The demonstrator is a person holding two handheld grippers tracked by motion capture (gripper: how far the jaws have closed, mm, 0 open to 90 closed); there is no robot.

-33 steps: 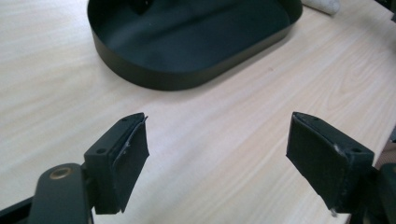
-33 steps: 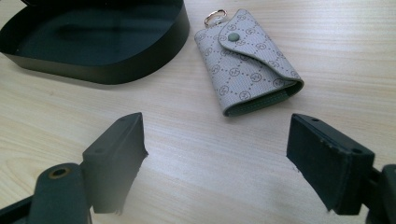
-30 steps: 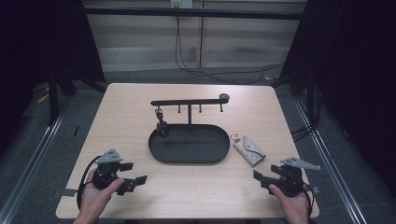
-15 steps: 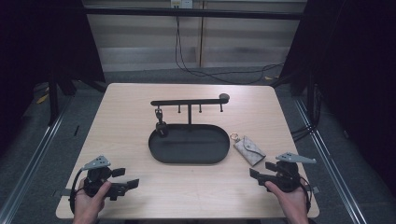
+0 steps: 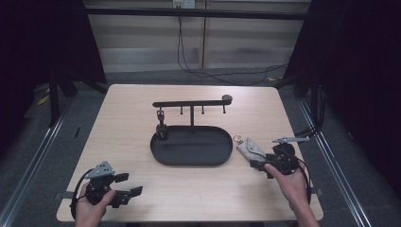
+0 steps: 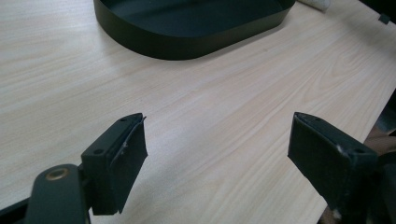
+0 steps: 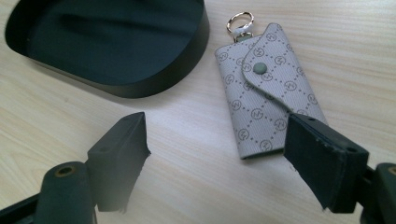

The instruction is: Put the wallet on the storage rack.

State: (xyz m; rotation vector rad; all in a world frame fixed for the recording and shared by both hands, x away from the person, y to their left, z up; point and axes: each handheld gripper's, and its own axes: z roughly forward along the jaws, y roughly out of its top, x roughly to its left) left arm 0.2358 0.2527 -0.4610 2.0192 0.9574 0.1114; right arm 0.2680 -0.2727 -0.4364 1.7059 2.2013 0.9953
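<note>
Item: grey fabric key pouch [image 7: 269, 88] with a diamond monogram pattern, a snap-buttoned flap and a gold ring [image 7: 240, 22] at its far end. It lies flat on the light wooden table [image 5: 132, 127], just beside the right end of the black oval metal tray [image 5: 191, 153], apart from its wall.

Right gripper [image 5: 259, 164]: held in the person's right hand [image 5: 291, 182] at the near end of the pouch. In the right gripper view its jaws stand spread and have just been opening a little; one jaw overlaps the pouch's near corner in the picture, the other stands off over bare wood. The pads do not press on the pouch.

Left gripper [image 5: 127, 187]: held in the person's left hand [image 5: 90, 208] at the near left corner of the table, well apart from the tray. Jaws spread wide over bare wood, nothing between them.

Also present: black T-shaped rack [image 5: 191, 103] with small pegs, rising from the tray's far edge; a small dark item [image 5: 161, 126] hangs from its left end, too small to identify
</note>
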